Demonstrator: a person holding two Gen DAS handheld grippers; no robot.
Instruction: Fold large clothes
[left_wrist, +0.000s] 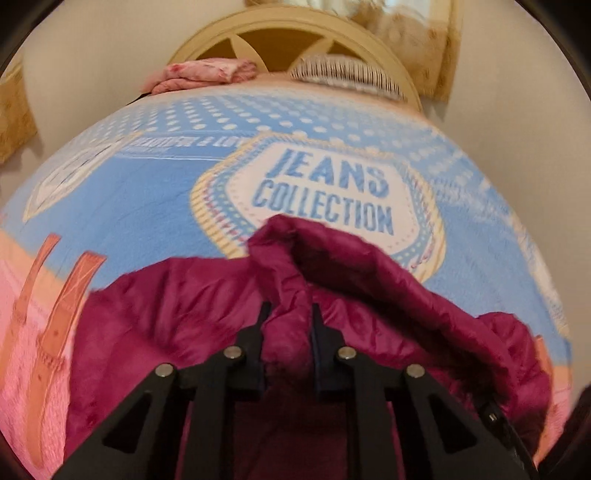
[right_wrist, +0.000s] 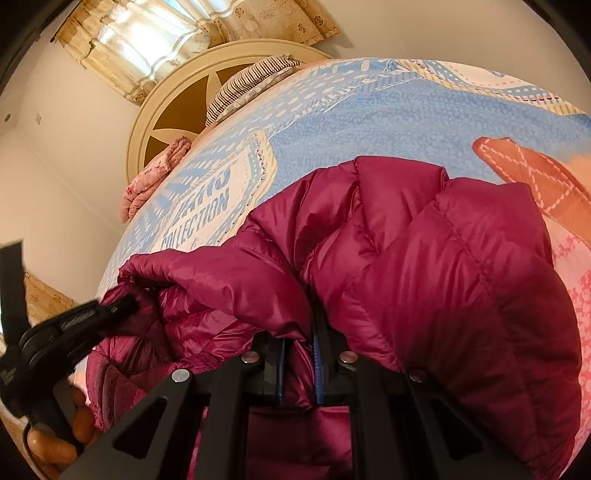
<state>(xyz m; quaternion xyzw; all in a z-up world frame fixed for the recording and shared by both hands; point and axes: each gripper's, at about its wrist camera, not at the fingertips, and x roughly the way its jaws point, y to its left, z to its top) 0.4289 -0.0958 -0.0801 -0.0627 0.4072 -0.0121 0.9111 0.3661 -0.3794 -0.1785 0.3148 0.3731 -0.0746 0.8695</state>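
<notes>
A magenta quilted puffer jacket lies bunched on the bed near its front edge. In the left wrist view, my left gripper is shut on a raised fold of the jacket that peaks just beyond the fingers. The right wrist view shows the jacket piled in front of my right gripper, which is shut on a fold, its fingertips buried in fabric. At the left of that view the left gripper pinches the jacket's edge, with a person's hand on its handle.
The bed is covered by a blue and pink blanket printed "JEANS COLLECTION". A striped pillow and a folded pink cloth lie by the round cream headboard. Curtains hang behind.
</notes>
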